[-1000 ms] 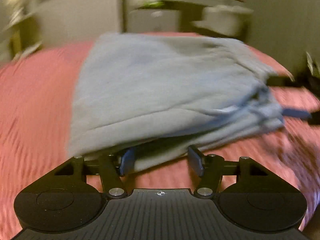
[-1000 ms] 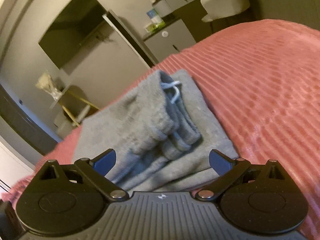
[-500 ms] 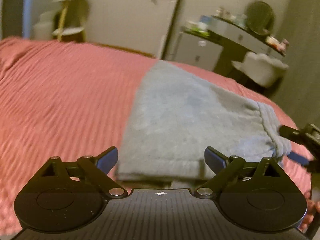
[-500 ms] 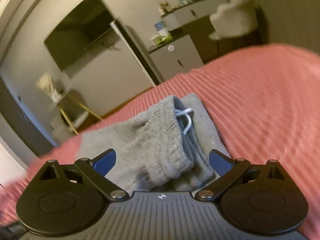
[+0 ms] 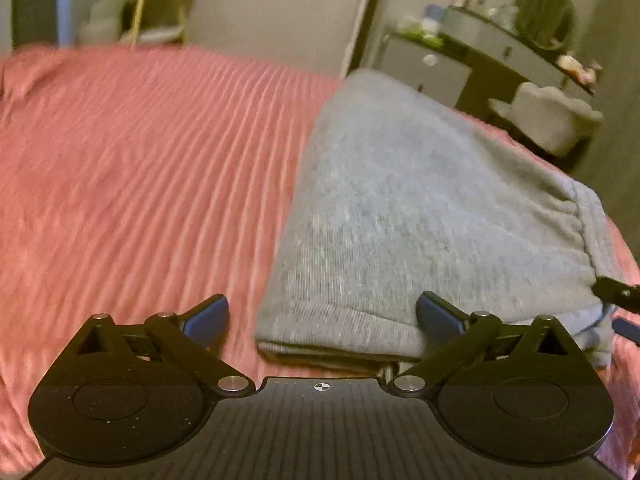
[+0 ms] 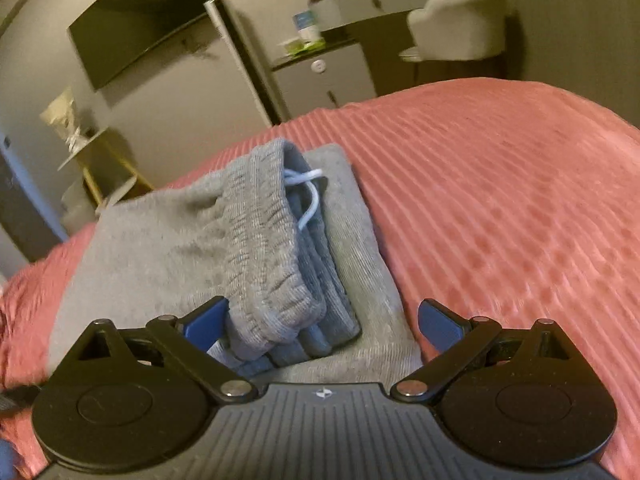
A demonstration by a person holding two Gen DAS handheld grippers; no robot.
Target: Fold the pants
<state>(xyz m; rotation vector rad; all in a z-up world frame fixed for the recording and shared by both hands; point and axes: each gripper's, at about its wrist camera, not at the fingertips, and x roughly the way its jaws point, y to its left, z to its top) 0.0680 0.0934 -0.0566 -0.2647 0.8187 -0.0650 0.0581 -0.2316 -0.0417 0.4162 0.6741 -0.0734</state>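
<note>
On the pink ribbed bedspread [image 5: 140, 168], left-wrist view: folded grey pants [image 5: 420, 208] lying flat, right of centre, near hem edge just ahead of the left gripper [image 5: 322, 316]. Jaws opening, spread wide; blue pads clear of the cloth, nothing pinched, though the right pad sits against the fabric's near edge, possibly touching. At the far right edge, a dark tip of the right gripper [image 5: 618, 292] beside the waistband end. Behind, blurred: a dresser [image 5: 440, 60] and a pale chair [image 5: 548, 116].

From the right wrist: same pants [image 6: 160, 240] folded in a stack, elastic waistband [image 6: 264, 240] on top, white drawstring [image 6: 308, 196] looped beside it. Right gripper [image 6: 322, 320] spread wide over the near corner, gripping nothing. Dark screen [image 6: 140, 24] on the wall behind.
</note>
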